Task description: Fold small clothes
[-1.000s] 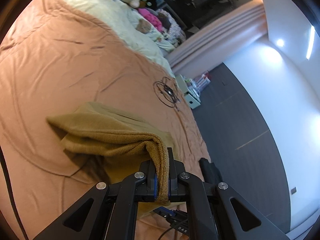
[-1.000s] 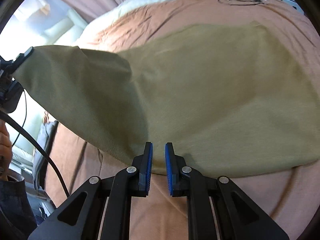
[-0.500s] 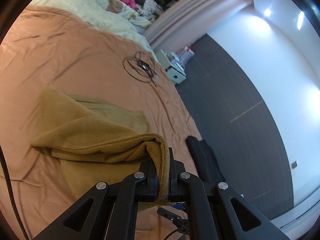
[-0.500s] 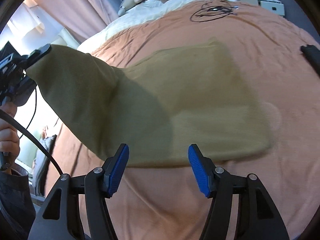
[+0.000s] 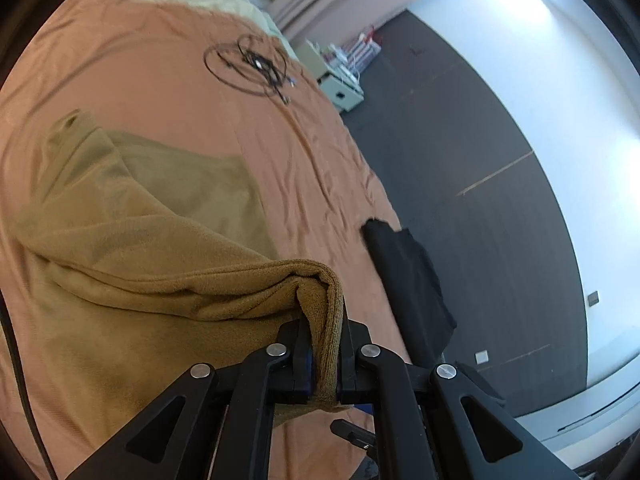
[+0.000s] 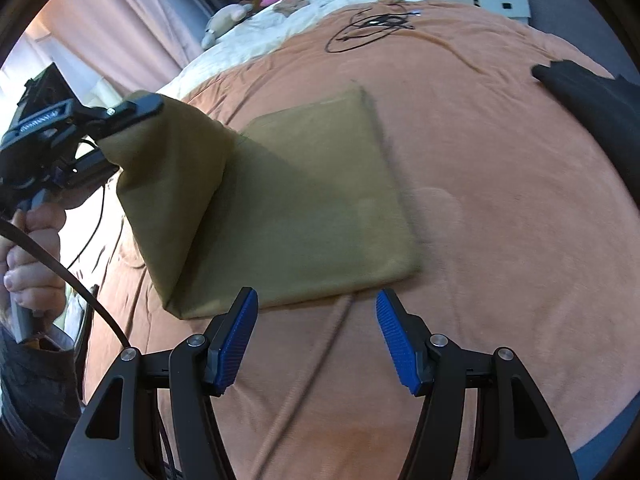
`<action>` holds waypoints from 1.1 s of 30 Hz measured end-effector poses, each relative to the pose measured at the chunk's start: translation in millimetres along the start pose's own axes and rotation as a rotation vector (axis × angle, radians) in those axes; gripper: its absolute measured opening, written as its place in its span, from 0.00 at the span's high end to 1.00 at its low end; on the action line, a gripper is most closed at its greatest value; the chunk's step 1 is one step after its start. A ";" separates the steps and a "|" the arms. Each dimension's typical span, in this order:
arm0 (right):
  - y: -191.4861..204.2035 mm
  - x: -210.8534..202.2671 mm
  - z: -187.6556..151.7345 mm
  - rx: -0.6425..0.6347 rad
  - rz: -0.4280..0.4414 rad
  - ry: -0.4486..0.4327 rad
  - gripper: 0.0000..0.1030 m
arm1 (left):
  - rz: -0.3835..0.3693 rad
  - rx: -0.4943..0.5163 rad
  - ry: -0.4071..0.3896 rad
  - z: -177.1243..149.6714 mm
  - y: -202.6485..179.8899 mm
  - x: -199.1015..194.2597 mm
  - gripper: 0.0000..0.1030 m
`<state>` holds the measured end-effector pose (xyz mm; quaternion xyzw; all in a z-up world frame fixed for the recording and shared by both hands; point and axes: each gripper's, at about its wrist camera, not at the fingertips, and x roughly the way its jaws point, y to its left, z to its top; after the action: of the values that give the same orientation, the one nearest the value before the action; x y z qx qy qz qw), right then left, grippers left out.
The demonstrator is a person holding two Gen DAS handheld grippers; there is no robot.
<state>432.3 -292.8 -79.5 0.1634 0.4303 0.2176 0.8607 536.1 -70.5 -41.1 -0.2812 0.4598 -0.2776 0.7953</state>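
Cloth (image 6: pixel 320 200), olive, lies on the bed (image 6: pixel 480 200); left claw (image 5: pixel 325 354) pinches its raised corner at nine o'clock, right claw (image 6: pixel 316 338) gapes empty.

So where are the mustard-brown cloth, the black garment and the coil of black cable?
mustard-brown cloth (image 6: pixel 320 200), right wrist view, flat middle.
black garment (image 5: pixel 408 280), left wrist view, its centre.
coil of black cable (image 5: pixel 248 64), left wrist view, tangled middle.

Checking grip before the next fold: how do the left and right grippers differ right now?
The left gripper is shut on a corner of the tan cloth, lifting it; the right gripper is open and empty. The left is raised above the bed; the right hovers off the cloth's near edge. Both point down at the orange bedspread.
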 end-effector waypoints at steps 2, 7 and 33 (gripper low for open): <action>-4.6 -5.2 -0.5 0.018 0.011 -0.003 0.42 | 0.010 0.002 0.034 -2.2 -3.3 15.2 0.90; -5.5 -6.5 2.0 0.018 0.028 0.002 0.42 | -0.010 0.007 0.050 -7.3 -5.1 20.3 0.51; 8.5 38.9 58.2 -0.037 0.041 0.069 0.97 | 0.354 -0.149 0.041 -74.5 124.1 -42.6 0.45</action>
<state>498.3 -271.0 -68.0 0.1485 0.4520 0.2487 0.8437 474.6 30.3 -135.0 -0.2483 0.5374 -0.1039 0.7992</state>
